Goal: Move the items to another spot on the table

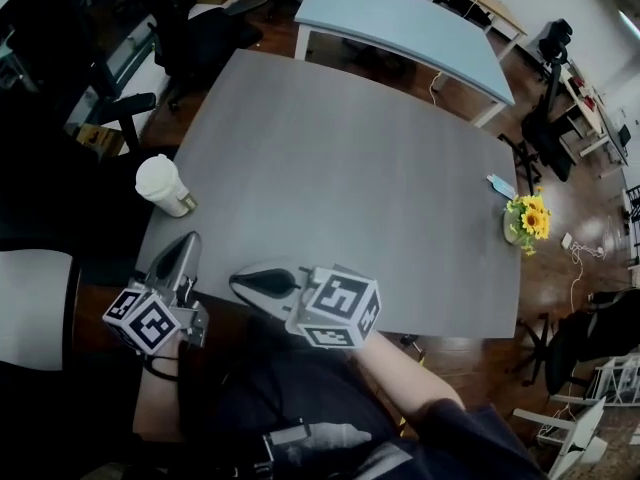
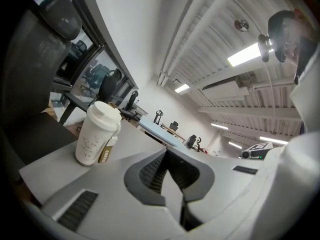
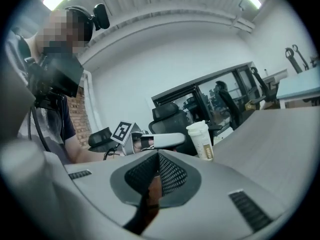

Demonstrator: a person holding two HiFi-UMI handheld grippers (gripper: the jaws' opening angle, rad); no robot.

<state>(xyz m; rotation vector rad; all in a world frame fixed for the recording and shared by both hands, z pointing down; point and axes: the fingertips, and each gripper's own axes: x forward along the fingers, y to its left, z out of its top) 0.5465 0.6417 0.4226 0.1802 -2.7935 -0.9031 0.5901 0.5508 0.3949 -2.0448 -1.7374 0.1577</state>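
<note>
A white paper coffee cup (image 1: 162, 185) with a lid stands upright near the left edge of the grey table (image 1: 340, 168). My left gripper (image 1: 189, 241) is at the table's near left corner, just short of the cup, jaws shut with nothing between them. In the left gripper view the cup (image 2: 97, 133) is ahead and to the left of the closed jaw tips (image 2: 167, 156). My right gripper (image 1: 236, 281) lies along the near table edge, pointing left, shut and empty. In the right gripper view the cup (image 3: 201, 140) and the left gripper (image 3: 160, 140) show beyond its tips (image 3: 158, 156).
A small pot of yellow sunflowers (image 1: 527, 220) and a small blue item (image 1: 500, 185) sit at the table's right edge. A light blue table (image 1: 400, 18) stands behind, and black office chairs (image 1: 200, 28) stand at the far left.
</note>
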